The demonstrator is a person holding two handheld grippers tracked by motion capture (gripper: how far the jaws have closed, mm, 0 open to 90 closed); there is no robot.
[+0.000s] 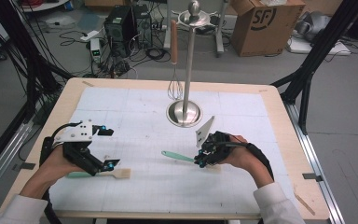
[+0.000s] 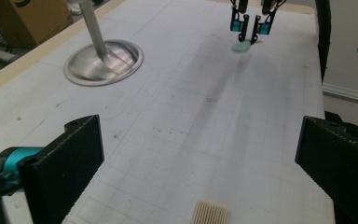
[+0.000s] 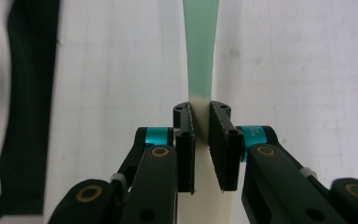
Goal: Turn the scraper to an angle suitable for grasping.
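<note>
My right hand-held gripper (image 1: 204,157) has its jaws closed on the spatula (image 1: 178,156), where the cream part meets the green one. Its green end points toward the left edge of the tabletop (image 1: 270,116), and I judge it is just off the mat near the right front. My left hand-held gripper (image 1: 103,148) stands wide open and holds nothing; a second spatula (image 1: 103,174) lies under it near the left front edge. The stand (image 1: 185,100) is at the far middle of the tabletop, and a whisk (image 1: 174,60) already hangs on it. I think both spatulas are yet to be hung, so most work is left.
</note>
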